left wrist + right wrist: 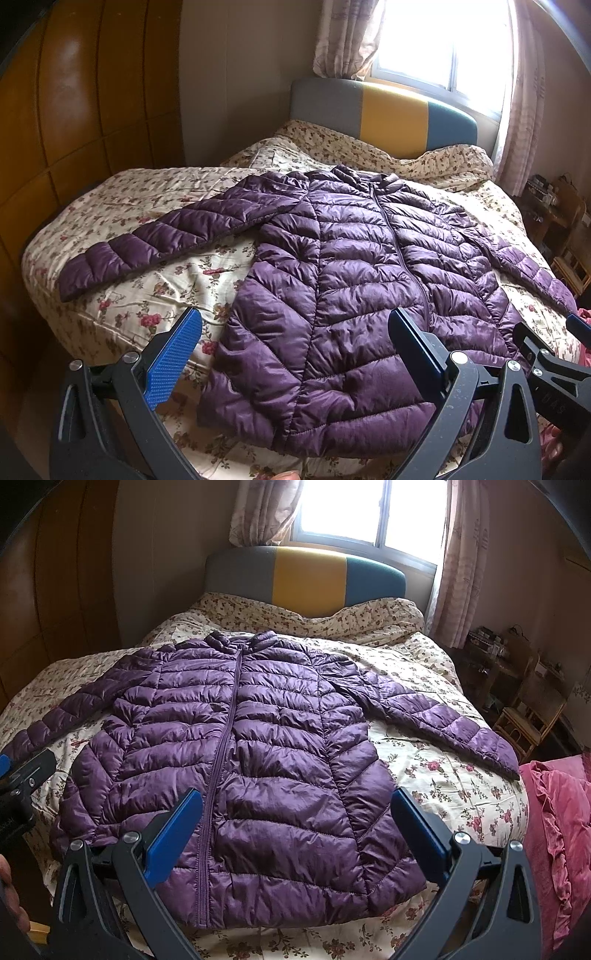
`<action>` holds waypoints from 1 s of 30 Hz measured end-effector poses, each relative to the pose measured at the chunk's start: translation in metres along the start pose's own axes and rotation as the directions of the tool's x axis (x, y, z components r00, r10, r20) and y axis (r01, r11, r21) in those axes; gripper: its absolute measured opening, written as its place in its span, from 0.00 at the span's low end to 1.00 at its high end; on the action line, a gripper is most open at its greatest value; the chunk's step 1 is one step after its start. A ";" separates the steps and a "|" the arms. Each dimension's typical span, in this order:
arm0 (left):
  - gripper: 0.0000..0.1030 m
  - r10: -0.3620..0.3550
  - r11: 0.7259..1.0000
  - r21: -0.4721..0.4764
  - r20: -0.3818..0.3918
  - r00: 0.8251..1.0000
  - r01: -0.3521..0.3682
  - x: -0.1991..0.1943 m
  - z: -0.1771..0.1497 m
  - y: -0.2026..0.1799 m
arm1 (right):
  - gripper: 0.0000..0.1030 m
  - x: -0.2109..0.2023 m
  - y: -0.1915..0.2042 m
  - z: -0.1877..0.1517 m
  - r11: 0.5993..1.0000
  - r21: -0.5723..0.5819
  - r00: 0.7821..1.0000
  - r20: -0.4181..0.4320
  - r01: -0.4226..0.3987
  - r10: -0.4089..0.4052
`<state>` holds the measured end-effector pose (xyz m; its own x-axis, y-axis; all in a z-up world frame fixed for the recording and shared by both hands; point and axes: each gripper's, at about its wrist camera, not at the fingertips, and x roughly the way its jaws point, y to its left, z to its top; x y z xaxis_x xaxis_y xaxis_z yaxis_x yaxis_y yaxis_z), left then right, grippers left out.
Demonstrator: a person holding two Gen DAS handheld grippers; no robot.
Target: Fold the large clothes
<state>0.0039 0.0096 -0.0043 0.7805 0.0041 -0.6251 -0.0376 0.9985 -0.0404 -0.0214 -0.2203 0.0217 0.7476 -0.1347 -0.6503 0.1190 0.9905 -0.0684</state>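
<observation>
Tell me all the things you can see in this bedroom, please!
puffy jacket: one, purple, zipped, lying flat on the bed with both sleeves spread out
bedspread: one, cream with red flowers, covering the bed under the jacket
headboard: one, grey, yellow and teal panels, at the far end of the bed
window: one, bright, behind the headboard
curtains: two, pale patterned, either side of the window
wardrobe: one, brown wood, left of the bed
pink cloth: one, ruffled, right edge of the bed
small wooden chair: one, right of the bed
left gripper: one, black with blue pads, open above the jacket hem
right gripper: one, same colours, open above the hem
</observation>
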 end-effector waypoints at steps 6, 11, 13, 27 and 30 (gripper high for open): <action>0.97 0.000 1.000 0.000 0.002 1.000 0.000 0.000 0.001 0.000 | 0.98 0.001 0.000 -0.001 1.000 -0.001 1.000 -0.002 -0.001 0.001; 0.97 0.000 1.000 -0.006 0.000 1.000 0.000 0.000 -0.002 0.001 | 0.98 0.005 -0.003 -0.002 1.000 0.004 1.000 -0.012 0.000 0.000; 0.97 0.002 1.000 -0.006 0.002 1.000 -0.002 0.001 -0.002 0.000 | 0.98 0.006 -0.004 -0.002 1.000 0.005 1.000 -0.013 0.003 -0.003; 0.97 0.007 1.000 -0.003 -0.010 1.000 -0.007 0.008 -0.002 -0.003 | 0.98 0.015 -0.007 -0.004 1.000 0.005 0.999 -0.035 0.012 -0.012; 0.97 0.004 1.000 -0.003 -0.024 1.000 -0.004 0.013 -0.002 -0.004 | 0.98 0.021 -0.007 -0.005 1.000 0.007 0.999 -0.049 0.016 -0.015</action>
<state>0.0131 0.0051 -0.0135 0.7652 0.0066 -0.6438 -0.0425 0.9983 -0.0403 -0.0098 -0.2302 0.0049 0.7129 -0.1484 -0.6853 0.1350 0.9881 -0.0736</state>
